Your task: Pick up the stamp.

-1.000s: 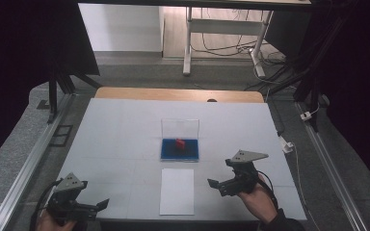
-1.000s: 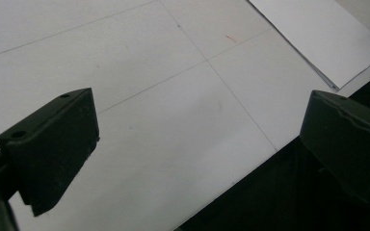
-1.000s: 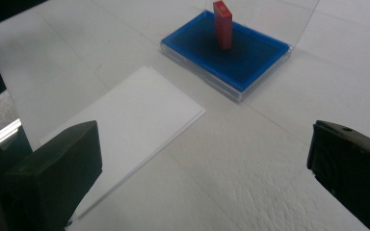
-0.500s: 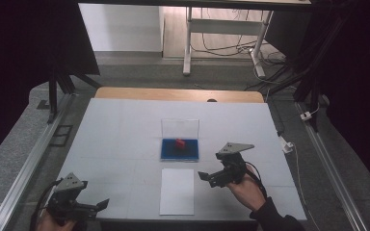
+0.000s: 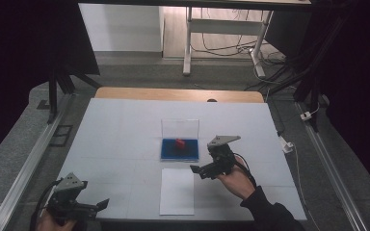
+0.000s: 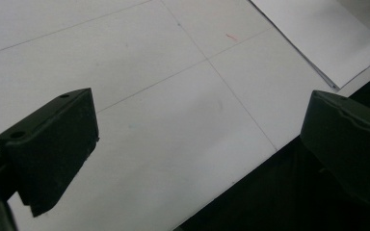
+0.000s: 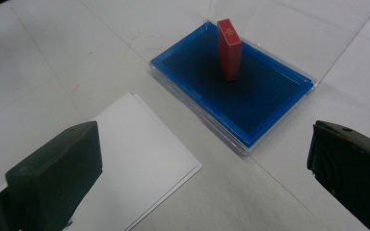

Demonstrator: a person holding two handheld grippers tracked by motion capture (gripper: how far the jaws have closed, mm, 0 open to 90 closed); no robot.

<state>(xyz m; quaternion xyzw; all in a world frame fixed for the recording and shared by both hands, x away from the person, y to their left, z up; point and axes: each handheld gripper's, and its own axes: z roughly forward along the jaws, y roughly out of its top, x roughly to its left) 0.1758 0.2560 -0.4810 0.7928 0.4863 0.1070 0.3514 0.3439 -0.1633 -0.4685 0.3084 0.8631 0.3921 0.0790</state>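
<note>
High view, item by item. Right gripper [image 5: 206, 168]: I am holding it just right of the blue ink pad [image 5: 179, 149], jaws spread wide and empty. Left gripper [image 5: 95, 206]: I am resting it at the near left corner of the desk [image 5: 120, 130], jaws also wide apart, gripping nothing.

Red stamp [image 7: 229, 49]: it is standing upright inside the blue ink pad [image 7: 250, 103], base on the dark pad, in the half farther from my jaws. Clear lid [image 5: 180, 129]: it is standing open at the pad's far edge. White paper sheet [image 5: 177, 191]: it is lying flat just in front of the pad, on my side, apart from it.

Step in hand, as I judge it: I am approaching the stamp for a grasp, with nothing taken yet. The next move is calling for lining the open jaws on either side of the stamp's narrow body, closing gently so it is not tipping, then lifting straight up.

Surface: a white desk with faint grid lines and a wooden strip along the far edge. Room: dim, with grey flooring, metal rails at both sides, and cables and a white frame beyond.
</note>
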